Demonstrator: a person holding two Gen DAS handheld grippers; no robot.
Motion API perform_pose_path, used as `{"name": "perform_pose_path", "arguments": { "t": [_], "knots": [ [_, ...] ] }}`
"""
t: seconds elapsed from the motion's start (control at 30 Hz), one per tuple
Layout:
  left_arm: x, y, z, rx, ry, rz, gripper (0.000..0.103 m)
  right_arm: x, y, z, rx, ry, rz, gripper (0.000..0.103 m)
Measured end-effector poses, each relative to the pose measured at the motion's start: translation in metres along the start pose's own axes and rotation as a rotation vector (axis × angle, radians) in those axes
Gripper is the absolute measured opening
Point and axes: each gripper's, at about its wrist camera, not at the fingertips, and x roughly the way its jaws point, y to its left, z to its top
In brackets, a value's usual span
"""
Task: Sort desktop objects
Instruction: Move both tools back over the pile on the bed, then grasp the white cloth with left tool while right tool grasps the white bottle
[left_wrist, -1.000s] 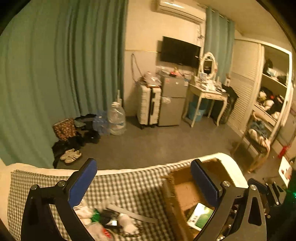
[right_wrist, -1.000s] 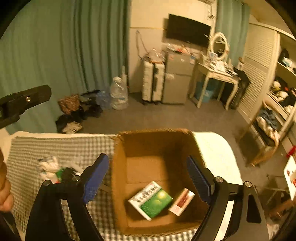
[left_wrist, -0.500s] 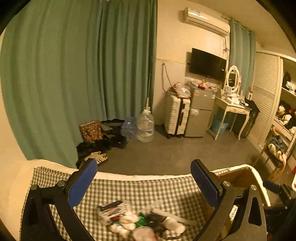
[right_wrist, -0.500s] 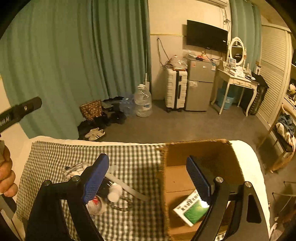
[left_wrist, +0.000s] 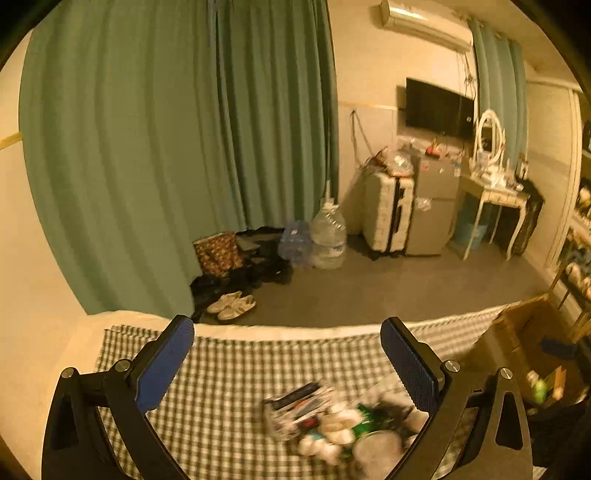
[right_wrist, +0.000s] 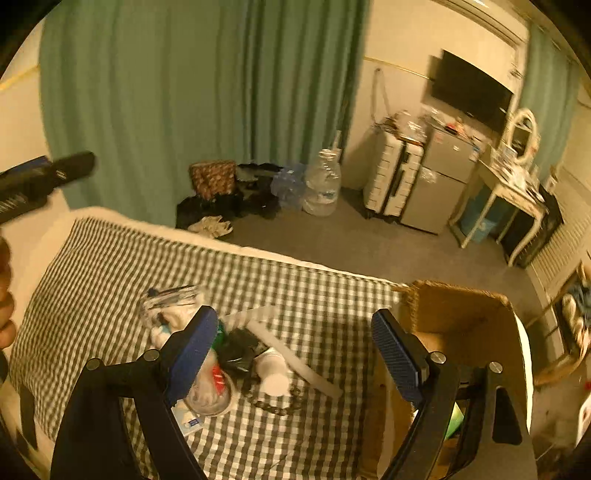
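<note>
A heap of small desktop objects (right_wrist: 236, 350) lies on the checked tablecloth (right_wrist: 314, 295): a clear pack of pens (right_wrist: 173, 297), white bottles, a dark bead string (right_wrist: 273, 404), a white strip (right_wrist: 295, 363). The heap shows blurred in the left wrist view (left_wrist: 332, 417). A brown cardboard box (right_wrist: 465, 321) stands at the table's right end, also at the right edge of the left wrist view (left_wrist: 524, 339). My right gripper (right_wrist: 295, 350) is open and empty above the heap. My left gripper (left_wrist: 288, 365) is open and empty, above the cloth left of the heap; it appears at the far left of the right wrist view (right_wrist: 44, 177).
Beyond the table's far edge lie grey floor, shoes (left_wrist: 231, 304), a water jug (left_wrist: 327, 236), a suitcase (left_wrist: 388, 214), a small fridge (left_wrist: 432, 206) and green curtains. A green packet (right_wrist: 454, 424) lies inside the box.
Both grippers have swung left, away from the box and over the heap. Both stay open and empty.
</note>
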Motion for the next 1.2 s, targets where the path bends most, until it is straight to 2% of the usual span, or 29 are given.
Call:
{"name": "perform_pose_path", "arguments": {
  "t": [0.1, 0.37, 0.47, 0.57, 0.7, 0.8, 0.93, 1.1, 1.2],
  "knots": [
    [0.016, 0.006, -0.017, 0.019, 0.028, 0.020, 0.103, 0.008, 0.017, 0.002, -0.030, 0.013, 0.027, 0.086],
    [0.046, -0.002, -0.050, 0.078, 0.091, -0.021, 0.103, 0.054, 0.034, -0.007, -0.049, 0.114, 0.050, 0.086],
    [0.062, -0.003, -0.060, 0.051, 0.146, -0.083, 0.103, 0.067, 0.025, -0.017, -0.015, 0.134, 0.045, 0.086],
    [0.082, -0.010, -0.075, 0.035, 0.266, -0.174, 0.103, 0.078, 0.014, -0.026, 0.021, 0.156, 0.064, 0.086],
    [0.097, -0.026, -0.097, 0.060, 0.324, -0.197, 0.103, 0.092, -0.001, -0.037, 0.047, 0.201, 0.064, 0.086],
    [0.105, -0.031, -0.109, 0.095, 0.338, -0.209, 0.103, 0.104, -0.006, -0.045, 0.053, 0.239, 0.070, 0.086],
    [0.122, -0.028, -0.116, 0.080, 0.374, -0.219, 0.103, 0.123, -0.007, -0.053, 0.054, 0.291, 0.082, 0.086],
    [0.136, -0.036, -0.126, 0.111, 0.403, -0.238, 0.101, 0.150, 0.003, -0.071, -0.022, 0.373, 0.068, 0.085],
    [0.145, -0.038, -0.131, 0.103, 0.419, -0.247, 0.098, 0.164, 0.009, -0.077, -0.054, 0.400, 0.055, 0.079]
  ]
}}
